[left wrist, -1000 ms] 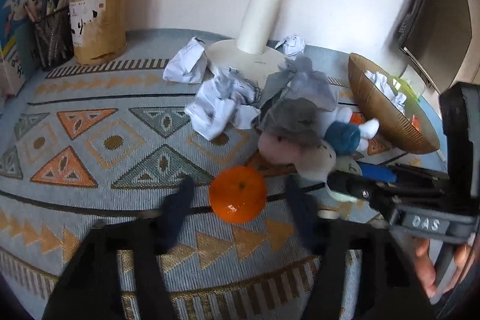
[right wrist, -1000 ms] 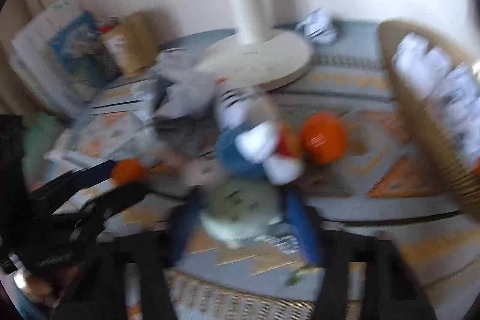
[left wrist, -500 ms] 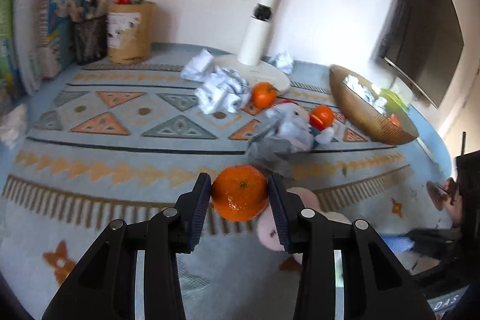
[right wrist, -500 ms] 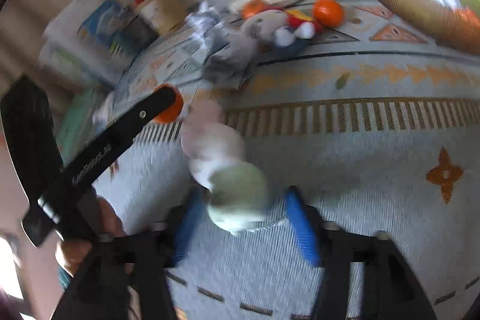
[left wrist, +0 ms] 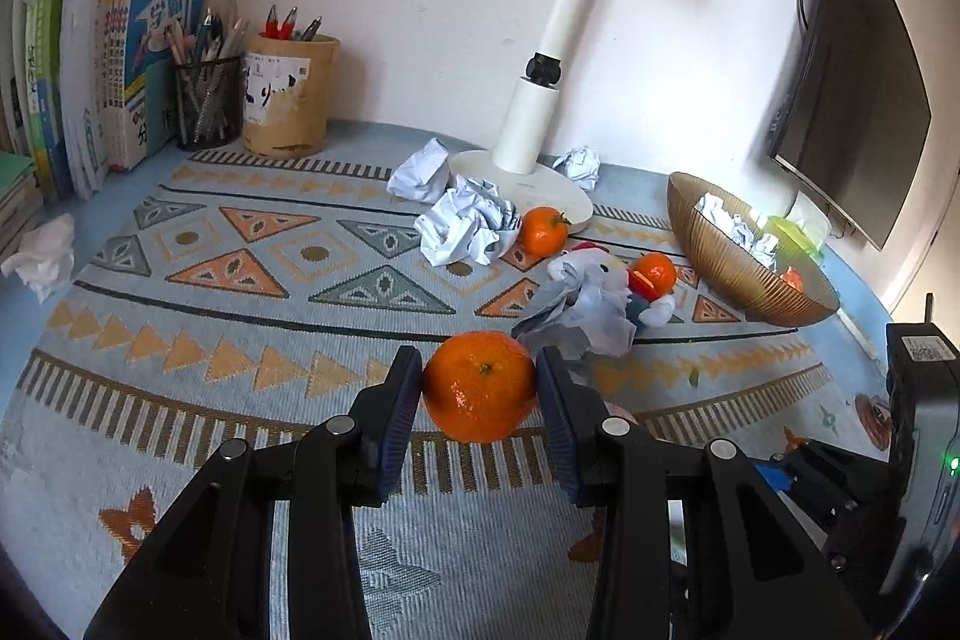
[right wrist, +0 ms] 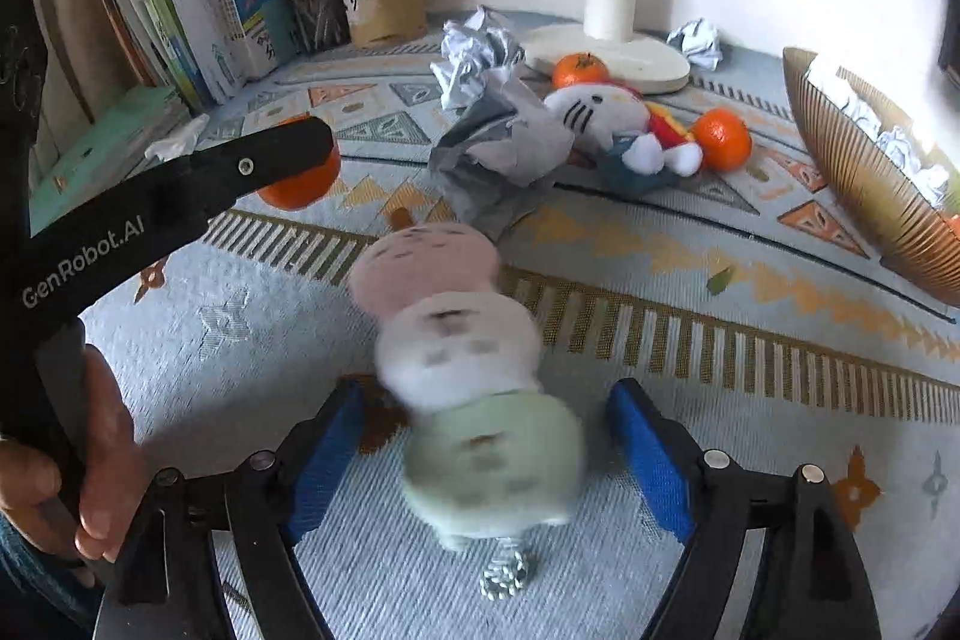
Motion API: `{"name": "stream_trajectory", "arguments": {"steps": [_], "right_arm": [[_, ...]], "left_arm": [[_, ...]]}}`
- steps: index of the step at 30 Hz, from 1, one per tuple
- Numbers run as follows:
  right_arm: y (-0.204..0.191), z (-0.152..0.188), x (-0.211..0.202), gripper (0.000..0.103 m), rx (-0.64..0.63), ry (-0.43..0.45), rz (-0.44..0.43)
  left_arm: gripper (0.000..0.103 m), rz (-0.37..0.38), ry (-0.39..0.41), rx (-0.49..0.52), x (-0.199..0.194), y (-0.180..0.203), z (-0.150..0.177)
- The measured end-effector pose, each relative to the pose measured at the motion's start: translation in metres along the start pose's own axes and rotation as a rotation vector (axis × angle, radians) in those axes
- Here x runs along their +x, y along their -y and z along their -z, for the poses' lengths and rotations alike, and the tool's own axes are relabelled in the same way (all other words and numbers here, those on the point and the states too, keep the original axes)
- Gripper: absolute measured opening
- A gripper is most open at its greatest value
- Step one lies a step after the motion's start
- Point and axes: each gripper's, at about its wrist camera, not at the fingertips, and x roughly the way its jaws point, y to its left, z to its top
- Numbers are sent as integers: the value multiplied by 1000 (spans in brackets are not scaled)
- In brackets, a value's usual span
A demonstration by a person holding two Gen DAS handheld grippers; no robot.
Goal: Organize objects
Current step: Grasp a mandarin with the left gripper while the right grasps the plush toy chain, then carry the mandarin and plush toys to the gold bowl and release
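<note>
Left hand-held gripper (left wrist: 479, 388): we clamp its pads on a tangerine (left wrist: 480, 385), lifted above the patterned desk (left wrist: 240, 280).
Right hand-held gripper (right wrist: 480, 451): we see its blue pads apart, flanking the green end of a blurred dango plush (right wrist: 462, 370); contact unclear.
Middle ground: Hello Kitty plush (right wrist: 606, 118), crumpled paper (left wrist: 465, 223) and two more tangerines lie together.
Far right: a wicker basket (left wrist: 720, 268) holds paper balls.

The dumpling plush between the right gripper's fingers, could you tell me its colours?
The plush is pink, white and pale green, in three stacked balls; right wrist view shows it best.
</note>
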Motion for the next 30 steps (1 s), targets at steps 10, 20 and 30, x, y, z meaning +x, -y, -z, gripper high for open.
{"name": "stream_trajectory", "arguments": {"steps": [10,20,30], "right_arm": [[3,25,-53,45,-26,155,77],[123,-13,-181,45,264,456,353],[221,-76,-160,54,506,443,474]], "left_arm": [[36,-34,-51,50,8,9,0],[36,138,37,214,-5,130,-72],[57,304,40,280,69,240,-132]]}}
